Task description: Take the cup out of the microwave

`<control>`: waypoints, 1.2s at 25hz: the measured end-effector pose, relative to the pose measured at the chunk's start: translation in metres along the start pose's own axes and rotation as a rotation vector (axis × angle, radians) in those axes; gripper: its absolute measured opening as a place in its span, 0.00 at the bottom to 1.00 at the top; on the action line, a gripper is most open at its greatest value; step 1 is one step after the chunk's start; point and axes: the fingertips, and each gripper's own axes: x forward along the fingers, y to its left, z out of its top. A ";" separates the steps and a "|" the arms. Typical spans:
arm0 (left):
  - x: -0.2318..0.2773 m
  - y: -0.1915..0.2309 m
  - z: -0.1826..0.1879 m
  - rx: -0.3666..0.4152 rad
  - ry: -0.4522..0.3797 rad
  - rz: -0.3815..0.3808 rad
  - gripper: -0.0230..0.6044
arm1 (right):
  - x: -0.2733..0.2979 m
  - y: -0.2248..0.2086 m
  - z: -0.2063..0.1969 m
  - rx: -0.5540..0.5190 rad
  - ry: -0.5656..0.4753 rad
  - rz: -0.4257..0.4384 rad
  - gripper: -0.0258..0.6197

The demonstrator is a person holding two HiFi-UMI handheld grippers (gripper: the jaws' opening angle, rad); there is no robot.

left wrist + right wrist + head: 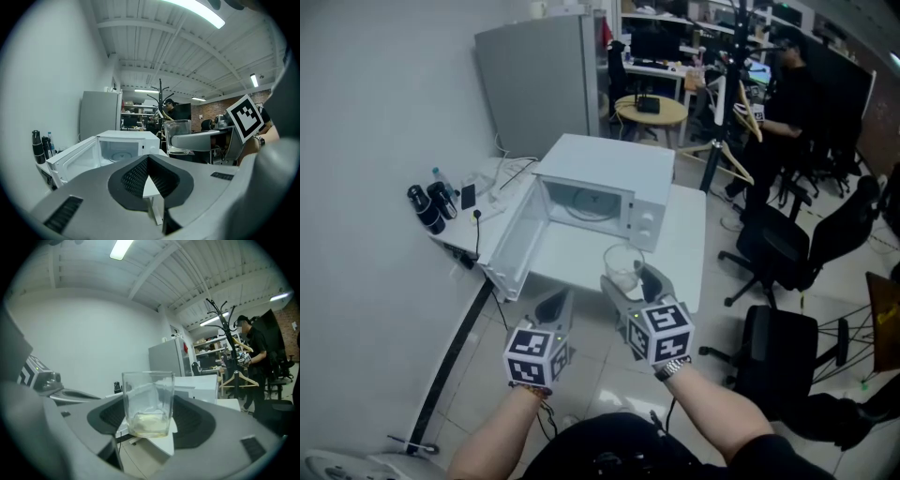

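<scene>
Head view, surface: a white table (686, 246) stands against the pale wall. On it is the white microwave (609, 173), its door (514, 246) swung wide to the left.
Head view, cup: there it is, the clear cup (623, 266), outside the oven. It is upright in front of the open cavity, above the table's near part, in the right gripper (628, 277).
Head view, left side: the left gripper (554, 306) hangs just beside the right one, near the table's front edge, with tiled floor (600, 370) below.
Head view, room: dark bottles (429, 204) stand at the table's far left end and a grey fridge (539, 80) behind. Further back are a round wooden table (651, 110), a coat stand (722, 103), black office chairs (783, 246) and a seated person (789, 98).
Left gripper view, jaws: the tips are pressed together with nothing between them. Beyond them the microwave's open front shows its turntable, under a white beamed ceiling with strip lights.
Right gripper view, jaws: spread wide and clamped on the cup's two sides. The cup is upright, with a pale residue at its bottom.
</scene>
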 end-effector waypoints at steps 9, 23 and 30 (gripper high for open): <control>-0.012 0.014 0.001 0.000 -0.010 -0.020 0.03 | -0.001 0.019 0.004 0.000 -0.016 -0.026 0.56; -0.016 0.022 0.001 -0.001 -0.015 -0.025 0.03 | 0.005 0.025 0.008 -0.025 -0.022 -0.036 0.56; -0.016 0.021 -0.001 -0.002 -0.011 -0.021 0.03 | 0.003 0.025 0.006 -0.024 -0.018 -0.033 0.56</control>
